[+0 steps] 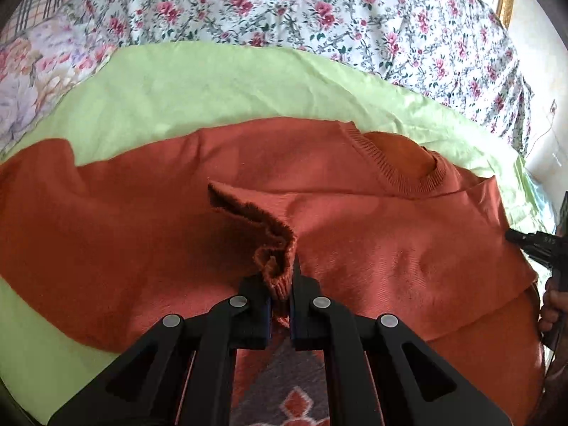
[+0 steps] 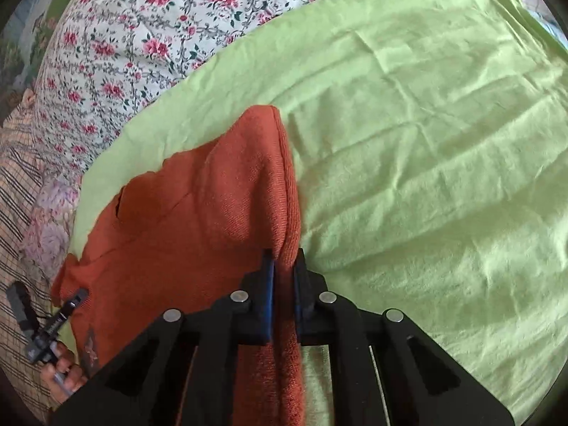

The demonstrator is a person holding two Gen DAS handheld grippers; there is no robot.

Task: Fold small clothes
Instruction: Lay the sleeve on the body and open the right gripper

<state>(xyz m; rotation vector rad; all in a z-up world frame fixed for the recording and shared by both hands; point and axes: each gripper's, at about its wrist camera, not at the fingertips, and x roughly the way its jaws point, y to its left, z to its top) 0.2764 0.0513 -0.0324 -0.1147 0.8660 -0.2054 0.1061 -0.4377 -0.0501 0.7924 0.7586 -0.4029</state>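
An orange knit sweater (image 1: pixel 355 241) lies spread on a light green sheet (image 1: pixel 177 99), its ribbed neck (image 1: pixel 401 170) toward the far right. My left gripper (image 1: pixel 282 284) is shut on a bunched ribbed cuff of the sweater, which sticks up between the pads. In the right wrist view the sweater (image 2: pixel 177 230) lies to the left, and my right gripper (image 2: pixel 284 266) is shut on its ribbed edge, which runs away from the pads as a raised fold. Each gripper shows at the edge of the other's view: the right gripper (image 1: pixel 514 238) and the left gripper (image 2: pixel 76 298).
The green sheet (image 2: pixel 426 177) covers a bed with a flowered cover (image 1: pixel 319 7) behind it. A plaid cloth (image 2: pixel 17 184) lies at the left. A hand (image 2: pixel 60 369) holds the left gripper's handle. A patterned rug (image 1: pixel 277 390) shows below the sweater.
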